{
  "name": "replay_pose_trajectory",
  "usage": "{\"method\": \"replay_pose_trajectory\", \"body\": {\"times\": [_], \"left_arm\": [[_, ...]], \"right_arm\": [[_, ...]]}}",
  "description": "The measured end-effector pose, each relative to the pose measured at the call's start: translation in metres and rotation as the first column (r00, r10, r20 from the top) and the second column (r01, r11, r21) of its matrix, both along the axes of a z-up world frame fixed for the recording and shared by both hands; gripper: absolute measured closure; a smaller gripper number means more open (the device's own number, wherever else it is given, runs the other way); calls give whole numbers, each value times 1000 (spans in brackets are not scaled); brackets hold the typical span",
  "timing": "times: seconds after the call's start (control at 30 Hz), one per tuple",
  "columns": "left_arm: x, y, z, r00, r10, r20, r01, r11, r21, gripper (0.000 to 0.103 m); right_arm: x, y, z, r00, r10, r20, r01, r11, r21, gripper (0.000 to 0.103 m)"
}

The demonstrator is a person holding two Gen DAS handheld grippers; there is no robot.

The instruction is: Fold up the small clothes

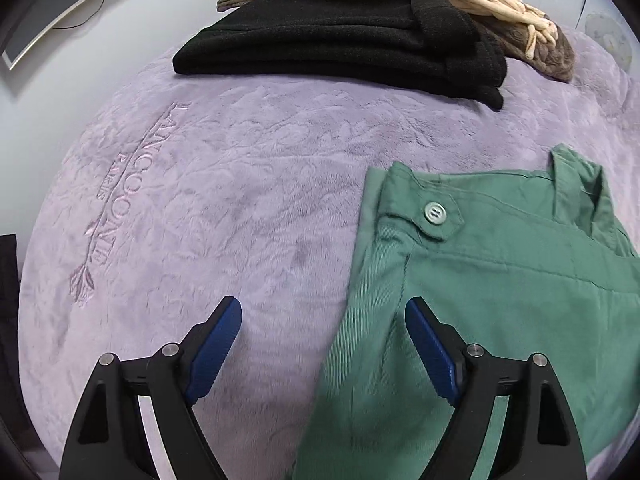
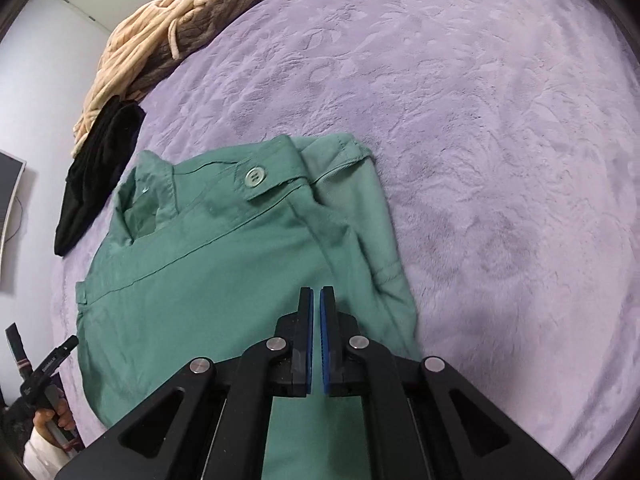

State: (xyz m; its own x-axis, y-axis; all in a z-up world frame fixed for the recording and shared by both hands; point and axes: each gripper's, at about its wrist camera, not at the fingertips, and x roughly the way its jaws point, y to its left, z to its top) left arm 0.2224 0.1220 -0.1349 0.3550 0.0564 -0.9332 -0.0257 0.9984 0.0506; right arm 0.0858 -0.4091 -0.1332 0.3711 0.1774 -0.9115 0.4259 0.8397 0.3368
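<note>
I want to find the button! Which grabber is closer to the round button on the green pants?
Probably the left gripper: open, low at the green pants' edge, button just ahead. The right gripper, shut, seems farther below it.

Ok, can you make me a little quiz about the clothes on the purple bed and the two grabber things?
1. True or false: the left gripper has its jaws wide open.
2. Which garment has a round button on its waistband? A) the black folded garment B) the green shorts C) the beige and brown knit pile
3. Fill in: the right gripper hovers over the green shorts with its jaws nearly ____.

Key: 1 true, with nothing between them. 2 B. 3 shut, with no cloth seen between the pads.
</note>
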Motion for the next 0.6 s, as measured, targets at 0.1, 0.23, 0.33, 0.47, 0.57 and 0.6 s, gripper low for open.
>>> {"method": "replay_pose_trajectory", "body": {"times": [0.1,0.23,0.33,0.47,0.57,0.6], "left_arm": [[-22,4,8,1000,-16,-6,16,1000,-21,18],[-58,9,5,999,-22,-25,22,1000,2,18],[-77,21,-16,996,-5,-88,7,1000,23,18],[-94,38,-31,993,10,-121,-14,999,-32,18],[-100,42,-29,992,10,-129,-16,999,-46,18],[-101,42,-27,991,7,-130,-12,999,-41,18]], "right_arm": [[-21,31,7,998,67,4,-67,997,30,97],[-51,83,-8,984,170,-48,-167,984,54,97],[-70,102,-34,977,170,-127,-161,984,72,97],[-83,97,-38,987,105,-124,-93,990,105,97],[-87,98,-30,983,105,-152,-93,992,82,97],[-88,99,-26,982,106,-157,-95,993,75,96]]}}
